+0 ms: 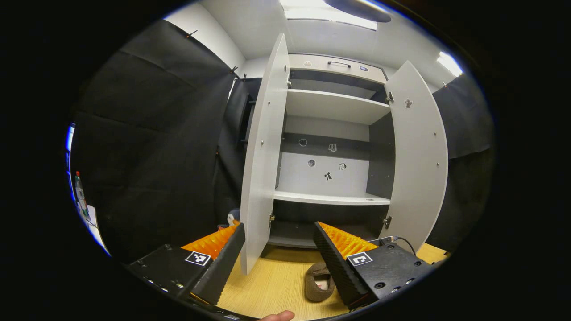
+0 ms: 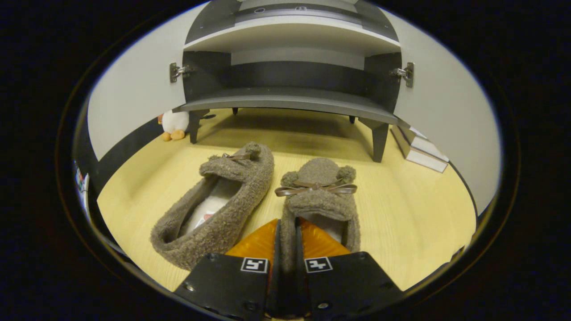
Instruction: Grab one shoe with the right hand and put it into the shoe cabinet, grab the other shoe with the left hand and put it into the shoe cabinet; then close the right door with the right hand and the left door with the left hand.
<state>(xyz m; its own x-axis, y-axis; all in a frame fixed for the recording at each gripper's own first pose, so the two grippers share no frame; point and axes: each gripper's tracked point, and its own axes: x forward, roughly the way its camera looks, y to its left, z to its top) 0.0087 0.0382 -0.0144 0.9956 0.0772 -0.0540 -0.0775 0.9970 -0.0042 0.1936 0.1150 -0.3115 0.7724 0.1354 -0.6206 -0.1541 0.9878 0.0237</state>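
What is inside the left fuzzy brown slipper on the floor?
The left fuzzy brown slipper holds white stuffing with a small tag. Its toe end is covered by the upper, so what lies there cannot be seen. The right gripper is shut on the other slipper's side wall.

- Shoes: the left shoe (image 2: 218, 209) and right shoe (image 2: 319, 196) look like nubby, fuzzy fleece, matt, each with a smooth, slightly shiny ribbon bow (image 2: 316, 187).
- Floor (image 2: 401, 209): pale wood-grain laminate, smooth with a soft sheen.
- Cabinet (image 1: 328, 133): smooth matt board, flat shelves and doors.
- Hinges (image 2: 177, 71): bright, glossy metal.
- Booth wall (image 1: 156, 147): matt cloth, creased.
- Toy (image 2: 174, 124) by the cabinet leg: soft plush.
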